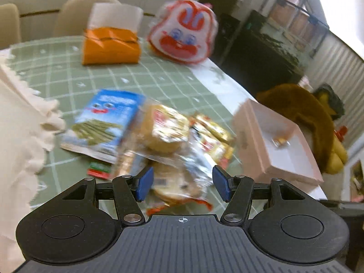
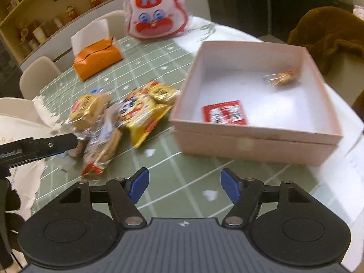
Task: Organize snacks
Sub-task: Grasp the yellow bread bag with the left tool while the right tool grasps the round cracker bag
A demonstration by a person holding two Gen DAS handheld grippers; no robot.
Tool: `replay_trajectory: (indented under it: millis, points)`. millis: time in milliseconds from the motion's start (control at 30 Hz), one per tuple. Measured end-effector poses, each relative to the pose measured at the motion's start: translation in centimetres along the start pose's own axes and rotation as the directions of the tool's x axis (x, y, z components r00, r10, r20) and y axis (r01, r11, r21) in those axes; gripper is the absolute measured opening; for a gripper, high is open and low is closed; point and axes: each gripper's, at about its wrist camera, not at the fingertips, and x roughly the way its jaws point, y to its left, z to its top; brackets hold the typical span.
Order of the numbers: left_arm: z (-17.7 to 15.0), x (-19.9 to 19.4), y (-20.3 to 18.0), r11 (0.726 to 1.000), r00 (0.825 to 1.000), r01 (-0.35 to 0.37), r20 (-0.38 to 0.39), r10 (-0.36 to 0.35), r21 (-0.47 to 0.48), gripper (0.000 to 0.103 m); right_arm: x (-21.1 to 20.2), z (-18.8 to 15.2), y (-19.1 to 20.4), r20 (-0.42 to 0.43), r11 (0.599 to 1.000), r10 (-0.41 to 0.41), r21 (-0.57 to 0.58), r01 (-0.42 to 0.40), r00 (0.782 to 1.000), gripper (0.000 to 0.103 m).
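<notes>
Both grippers tilt down toward the table (image 2: 182, 166), which wears a smooth green cloth crossed by white grid lines. The left gripper (image 1: 183, 183) hangs over the snack pile with its blue pads spread wide and nothing pinched; crinkly wrappers lie below the gap. The right gripper (image 2: 183, 185) points at bare cloth just before the box, its fingers parted and empty.

The pink cardboard box (image 2: 254, 136) is square, open-topped and matte, with a white floor. In it lie a flat red packet (image 2: 225, 113) and, near the far corner, a small wrapped candy (image 2: 282, 77).

Left of the box, the snack pile (image 2: 122, 113) is a loose heap of glossy bags, clear ones showing round biscuits and yellow ones printed in red. A flat blue packet (image 1: 102, 122) lies beside it.

Farther back stand a puffy rabbit-face bag (image 2: 157, 11) and an orange tissue holder (image 2: 97, 56).
</notes>
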Motion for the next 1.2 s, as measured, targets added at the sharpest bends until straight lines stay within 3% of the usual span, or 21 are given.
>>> replay_trajectory:
  millis: [200,300,400,533,667,867,967,1067,1200]
  points:
    - [1.2,-0.5,2.5,0.997,1.0,-0.003,0.017,0.004,-0.077,0.063,0.0,1.9,2.9,0.016,0.998,0.042,-0.049,-0.041,0.999,0.071]
    - [3.2,0.1,2.9,0.994,0.999,0.027,0.045,-0.023,-0.103,0.063,0.3,3.1,4.3,0.066,0.999,0.0,-0.053,0.003,0.998,0.079]
    - [5.7,2.4,2.2,0.998,1.0,0.027,0.015,-0.026,-0.064,0.063,0.9,3.7,5.8,0.066,0.996,0.002,-0.084,0.004,0.998,0.08]
    - [6.5,6.2,1.0,0.999,0.997,-0.039,-0.06,0.041,0.022,0.063,1.1,2.9,6.3,0.048,0.995,0.018,-0.101,-0.013,0.999,0.08]
    - [4.8,6.1,-0.1,0.996,0.997,-0.008,-0.07,0.015,0.091,0.057,0.7,1.6,4.5,0.043,0.997,-0.019,-0.08,0.022,0.999,0.08]
    - [0.5,3.2,-0.7,0.991,0.986,0.112,-0.136,-0.1,0.08,0.051,-0.6,1.1,0.9,0.06,0.998,-0.056,0.01,0.055,0.997,0.08]
    - [-1.9,2.1,-1.2,0.986,0.975,0.139,-0.186,-0.12,0.095,0.05,-0.7,1.2,0.5,0.049,0.999,-0.047,0.01,0.047,0.998,0.08]
    - [-3.6,1.4,-1.3,0.985,0.968,0.148,-0.217,-0.126,0.092,0.048,-0.5,1.4,1.3,0.045,0.999,-0.032,-0.023,0.033,0.998,0.08]
    - [-4.5,0.5,-1.0,0.99,0.974,0.112,-0.209,-0.092,0.087,0.047,0.7,1.7,3.6,0.014,0.996,-0.016,-0.089,0.017,1.0,0.08]
